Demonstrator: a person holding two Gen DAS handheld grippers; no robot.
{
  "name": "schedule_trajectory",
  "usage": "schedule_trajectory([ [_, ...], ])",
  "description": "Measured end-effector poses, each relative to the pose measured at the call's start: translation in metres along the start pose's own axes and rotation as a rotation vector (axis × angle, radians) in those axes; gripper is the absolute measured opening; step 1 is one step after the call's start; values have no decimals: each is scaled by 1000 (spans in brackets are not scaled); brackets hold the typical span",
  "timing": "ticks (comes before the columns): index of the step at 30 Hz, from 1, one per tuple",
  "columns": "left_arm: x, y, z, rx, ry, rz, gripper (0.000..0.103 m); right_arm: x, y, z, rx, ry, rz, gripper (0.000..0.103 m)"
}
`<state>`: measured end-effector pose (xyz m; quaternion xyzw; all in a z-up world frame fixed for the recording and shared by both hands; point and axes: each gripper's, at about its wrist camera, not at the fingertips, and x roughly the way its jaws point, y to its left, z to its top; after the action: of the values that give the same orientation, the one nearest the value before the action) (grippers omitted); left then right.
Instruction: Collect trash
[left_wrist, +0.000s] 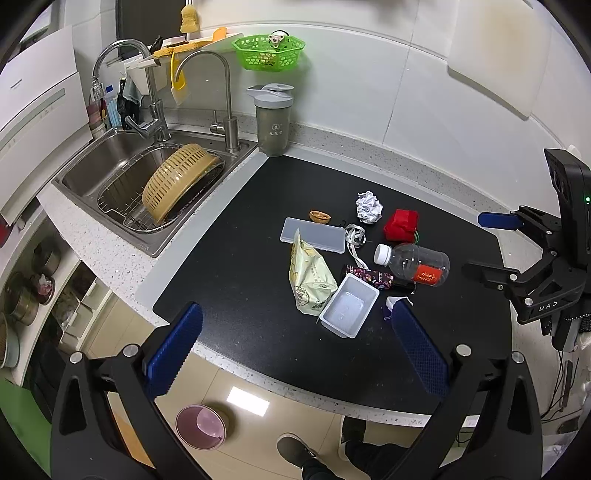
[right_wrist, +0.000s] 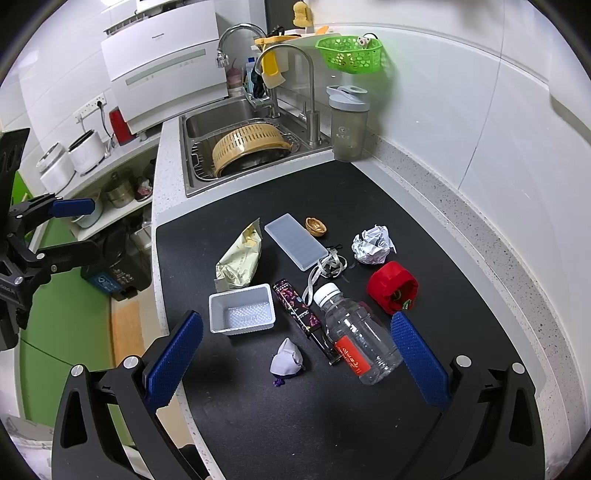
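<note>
Black mat (right_wrist: 424, 206) covering the speckled counter (right_wrist: 491, 236), matte and slightly dusty; probably laid as a work surface, since all the trash sits clustered at its middle with nothing collected yet. Sink (right_wrist: 207, 122) at far left, steel, with a yellow slotted colander (right_wrist: 247, 146) tipped on a wire rack, likely left to drain. Pink bin (left_wrist: 200, 426) on the floor below the near counter edge, seemingly the destination. Largest piece: clear plastic bottle (right_wrist: 356, 332), white cap, red label, lying on its side, smooth and liable to roll. Next, crinkled pale-green snack bag (right_wrist: 240, 260), torn open at top. White plastic tray (right_wrist: 242, 314), thin-walled, rectangular, open side up. Flat frosted lid (right_wrist: 295, 242), ribbed. Red cloth pouch (right_wrist: 393, 288), soft, slumped. Crumpled paper ball (right_wrist: 371, 243). Dark printed wrapper (right_wrist: 299, 310), long and narrow, partly under the bottle. Small grey-lilac pouch (right_wrist: 286, 360), nearest. Walnut shell half (right_wrist: 316, 226), smallest. Left gripper (left_wrist: 297, 347) spread wide, holding nothing, above the near mat edge. Right gripper (right_wrist: 297, 354) likewise spread and unloaded, bracketing pouch and bottle, well placed for either.
</note>
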<state>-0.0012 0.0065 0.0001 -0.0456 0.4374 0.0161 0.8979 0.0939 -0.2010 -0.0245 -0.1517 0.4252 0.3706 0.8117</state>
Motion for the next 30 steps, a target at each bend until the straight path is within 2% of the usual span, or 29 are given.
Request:
schedule_trajectory([
  [30,3,-2,6,0,3,2,100,0,0,-2,-2,3,-1,97],
])
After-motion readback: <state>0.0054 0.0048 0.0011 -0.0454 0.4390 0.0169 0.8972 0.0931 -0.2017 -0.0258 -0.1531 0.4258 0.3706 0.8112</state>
